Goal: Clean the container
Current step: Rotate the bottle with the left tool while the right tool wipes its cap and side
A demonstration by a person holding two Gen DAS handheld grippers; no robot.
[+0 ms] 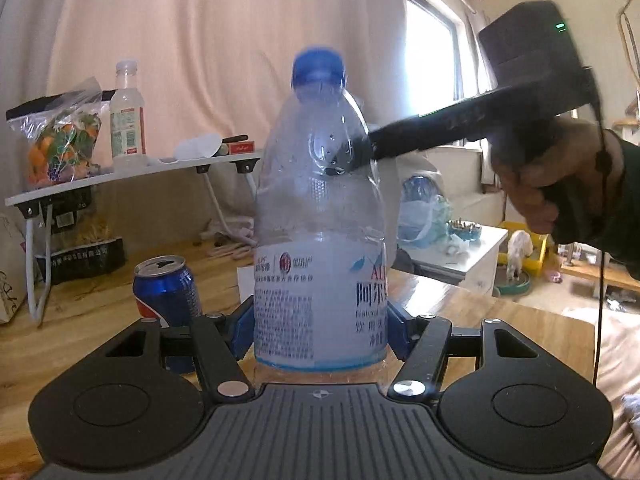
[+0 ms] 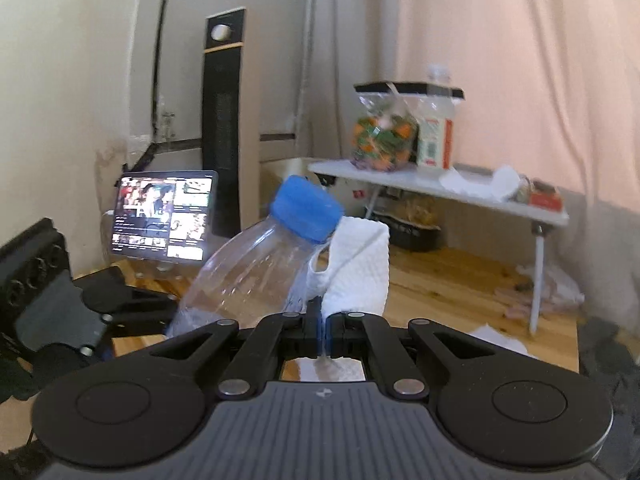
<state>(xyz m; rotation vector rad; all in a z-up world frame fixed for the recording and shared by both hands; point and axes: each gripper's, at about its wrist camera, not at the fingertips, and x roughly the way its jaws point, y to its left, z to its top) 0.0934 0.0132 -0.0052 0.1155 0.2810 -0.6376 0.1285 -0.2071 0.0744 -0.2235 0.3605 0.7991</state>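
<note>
A clear plastic water bottle [image 1: 320, 208] with a blue cap [image 1: 318, 70] and a white-blue label stands upright in my left gripper [image 1: 320, 336], which is shut on its lower body. My right gripper [image 2: 320, 312] is shut on a folded white paper towel [image 2: 356, 264] and presses it against the bottle's shoulder, just below the cap [image 2: 306, 208]. In the left wrist view the right gripper [image 1: 360, 148] reaches in from the right and touches the bottle's upper part. The bottle [image 2: 248, 268] looks tilted in the right wrist view.
A blue soda can [image 1: 168, 292] stands on the wooden table [image 1: 460, 304] left of the bottle. Behind is a low white folding table [image 1: 120, 178] with a snack bag [image 1: 64, 144] and a white bottle [image 1: 128, 120]. A tablet [image 2: 164, 216] leans at the wall.
</note>
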